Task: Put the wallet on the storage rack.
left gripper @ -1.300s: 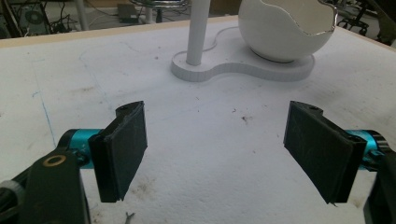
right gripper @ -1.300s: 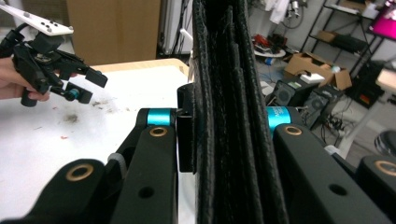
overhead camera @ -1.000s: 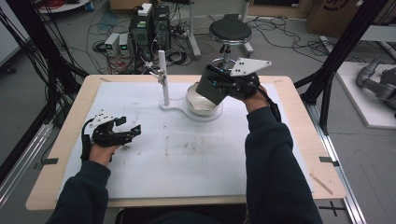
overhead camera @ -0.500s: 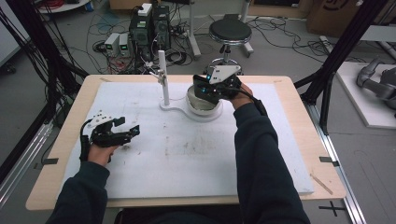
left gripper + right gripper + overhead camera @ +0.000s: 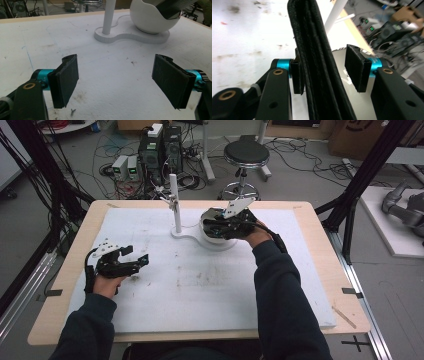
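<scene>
Black leather wallet (image 5: pixel 317 62) now sits between the right hand-held gripper's (image 5: pixel 225 226) parted jaws above the white bowl (image 5: pixel 216 236), having moved leftward, probably release; left hand-held gripper (image 5: pixel 131 261) idles spread on desk (image 5: pixel 70 257).

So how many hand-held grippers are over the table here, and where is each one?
2. The left hand-held gripper is over the white mat at the table's left side, jaws apart. The right hand-held gripper is at the white bowl near the far edge.
</scene>
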`<state>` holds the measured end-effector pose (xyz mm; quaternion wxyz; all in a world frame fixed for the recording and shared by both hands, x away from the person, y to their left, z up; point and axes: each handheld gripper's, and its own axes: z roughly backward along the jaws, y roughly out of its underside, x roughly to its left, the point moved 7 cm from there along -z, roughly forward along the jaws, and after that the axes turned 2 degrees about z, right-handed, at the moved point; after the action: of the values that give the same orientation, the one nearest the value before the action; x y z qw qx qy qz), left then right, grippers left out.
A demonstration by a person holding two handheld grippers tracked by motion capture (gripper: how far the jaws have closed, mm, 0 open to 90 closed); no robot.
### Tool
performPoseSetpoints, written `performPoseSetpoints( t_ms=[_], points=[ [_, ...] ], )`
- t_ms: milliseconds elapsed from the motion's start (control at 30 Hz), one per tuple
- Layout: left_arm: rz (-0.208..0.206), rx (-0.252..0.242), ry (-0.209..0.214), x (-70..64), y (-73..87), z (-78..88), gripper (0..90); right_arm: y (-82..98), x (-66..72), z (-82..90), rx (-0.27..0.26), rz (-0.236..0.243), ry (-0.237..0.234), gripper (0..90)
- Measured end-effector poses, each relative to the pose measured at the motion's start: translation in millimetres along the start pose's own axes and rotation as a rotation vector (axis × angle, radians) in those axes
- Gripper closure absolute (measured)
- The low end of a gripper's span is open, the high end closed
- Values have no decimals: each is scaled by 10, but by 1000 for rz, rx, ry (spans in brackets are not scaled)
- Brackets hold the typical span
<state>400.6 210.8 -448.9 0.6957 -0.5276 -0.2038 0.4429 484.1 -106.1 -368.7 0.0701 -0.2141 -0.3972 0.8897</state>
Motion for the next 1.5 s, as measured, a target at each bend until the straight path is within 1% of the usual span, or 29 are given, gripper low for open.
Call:
performPoseSetpoints(
  t_ms=[33, 100, 133, 167, 200, 233, 267, 300, 333, 367, 400, 433, 467, 567, 600, 633, 700, 800, 933, 1067, 1100, 1200, 1267, 1300, 1333, 1367, 1400, 1467, 1500],
  points=[
    [-1, 1, 0, 0, 1, 0, 214, -2, 9, 19, -1, -25, -4, 462],
    [0, 0, 0, 0, 0, 0, 214, -14, 17, 79, -12, -72, -15, 429],
    [0, 0, 0, 1, 0, 0, 214, -17, 32, 111, -12, -83, -21, 440],
    [0, 0, 1, 1, -1, 1, 214, -19, 42, 143, -14, -84, -23, 447],
    [1, 0, 0, 1, -2, 3, 214, -21, 65, 178, -37, -92, -27, 468],
    [4, -2, 0, 0, -3, 3, 214, -17, 81, 206, -60, -94, -22, 511],
    [2, -1, 0, 1, -3, 5, 214, 5, 106, 241, -78, -94, -27, 522],
    [3, -1, 0, -1, -2, 3, 214, 38, 131, 258, -67, -113, -38, 528],
    [1, 0, 1, -2, -1, 2, 214, 68, 149, 267, -50, -134, -55, 566],
    [-1, 1, 1, -5, -1, 3, 214, 87, 173, 276, -40, -147, -83, 568],
    [-2, 2, 1, -10, -1, 3, 214, 99, 200, 278, -27, -135, -87, 568],
    [-2, 2, 1, -11, -3, 4, 214, 105, 226, 276, -21, -122, -81, 571],
    [-1, 0, 1, -10, -4, 5, 214, 117, 254, 273, -35, -103, -62, 573],
    [-1, 3, 0, -5, -1, 4, 214, 182, 318, 249, -43, -107, -80, 588],
    [1, 3, 1, -9, 0, 3, 214, 199, 327, 248, -54, -97, -68, 594],
    [-2, 4, 0, -11, 0, 3, 214, 213, 338, 243, -64, -93, -66, 599],
    [-3, 4, 1, -13, 0, 2, 214, 247, 355, 231, -63, -97, -66, 604],
    [-3, 4, 1, -12, 0, 2, 214, 262, 352, 209, -62, -97, -59, 607],
    [-3, 5, 0, -9, 1, 3, 214, 256, 310, 176, -64, -105, -35, 623],
    [0, 5, 0, -9, 4, -3, 214, 248, 275, 160, -76, -84, -21, 642],
    [0, 5, 1, -10, 4, -4, 214, 250, 281, 164, -69, -94, -21, 643],
    [-1, 4, 3, -14, 3, -4, 214, 250, 287, 159, -63, -101, -28, 640],
    [-1, 3, 2, -14, 1, 0, 214, 249, 285, 160, -61, -110, -24, 618],
    [-2, 4, 1, -11, 0, 4, 214, 250, 280, 163, -59, -118, -21, 578],
    [0, 2, 1, -8, -1, 5, 214, 253, 268, 160, -55, -139, -10, 507],
    [1, 1, 0, -5, -2, 6, 214, 263, 272, 165, -46, -181, -4, 429],
    [4, 0, 0, -2, -1, 5, 214, 267, 265, 178, -56, -203, 2, 391],
    [3, 2, 0, 2, 1, 0, 214, 268, 273, 247, -71, -214, 2, 388],
    [0, 3, 1, 3, 3, -1, 214, 263, 272, 295, -94, -218, 18, 387]
  ],
)
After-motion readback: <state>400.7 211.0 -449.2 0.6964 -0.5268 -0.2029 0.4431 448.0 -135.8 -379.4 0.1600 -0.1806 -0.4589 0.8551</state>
